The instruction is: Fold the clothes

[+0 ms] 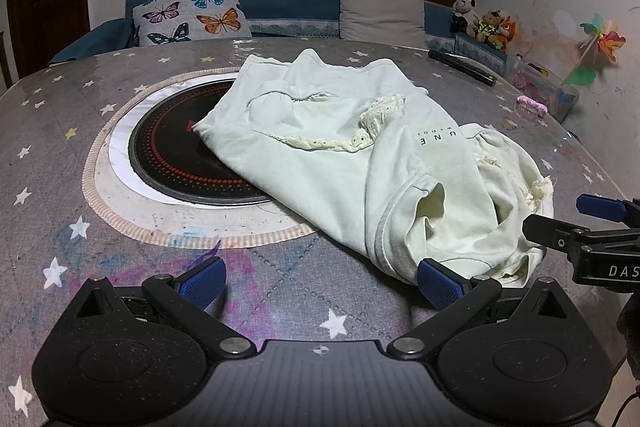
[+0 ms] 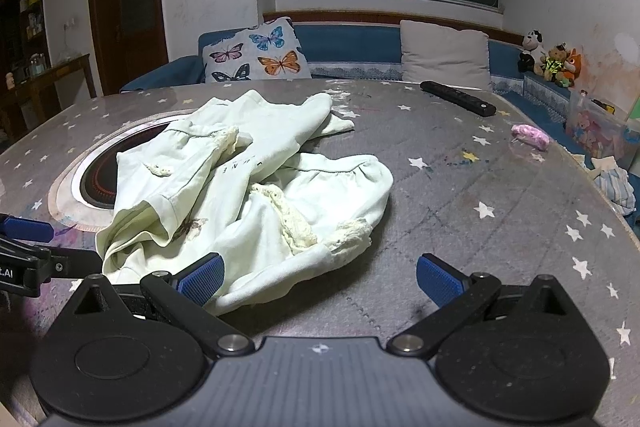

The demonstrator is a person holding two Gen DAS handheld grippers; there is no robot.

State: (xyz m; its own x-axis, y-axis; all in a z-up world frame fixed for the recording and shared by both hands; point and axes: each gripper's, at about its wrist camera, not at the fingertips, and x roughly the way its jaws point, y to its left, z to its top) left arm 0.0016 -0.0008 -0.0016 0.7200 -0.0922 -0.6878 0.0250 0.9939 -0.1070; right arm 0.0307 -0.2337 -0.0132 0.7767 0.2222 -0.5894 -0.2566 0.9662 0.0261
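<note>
A pale mint garment [image 1: 352,163] with cream lace trim lies crumpled on the grey star-patterned table [image 1: 48,155], partly over a round black cooktop [image 1: 172,151]. My left gripper [image 1: 320,283] is open, low over the table at the garment's near hem, its right pad [image 1: 438,283] close to the cloth. In the right wrist view the same garment [image 2: 248,191] sits left of centre. My right gripper [image 2: 318,281] is open, its left pad [image 2: 202,283] at the garment's near edge. Each gripper shows at the edge of the other's view: the right gripper [image 1: 588,223] and the left gripper [image 2: 24,239].
A black remote [image 2: 458,97] and a pink object [image 2: 530,135] lie on the far right of the table. A clear box of toys [image 2: 600,135] and folded cloth [image 2: 614,183] sit past the right edge. A blue sofa with a butterfly cushion [image 2: 256,53] stands behind.
</note>
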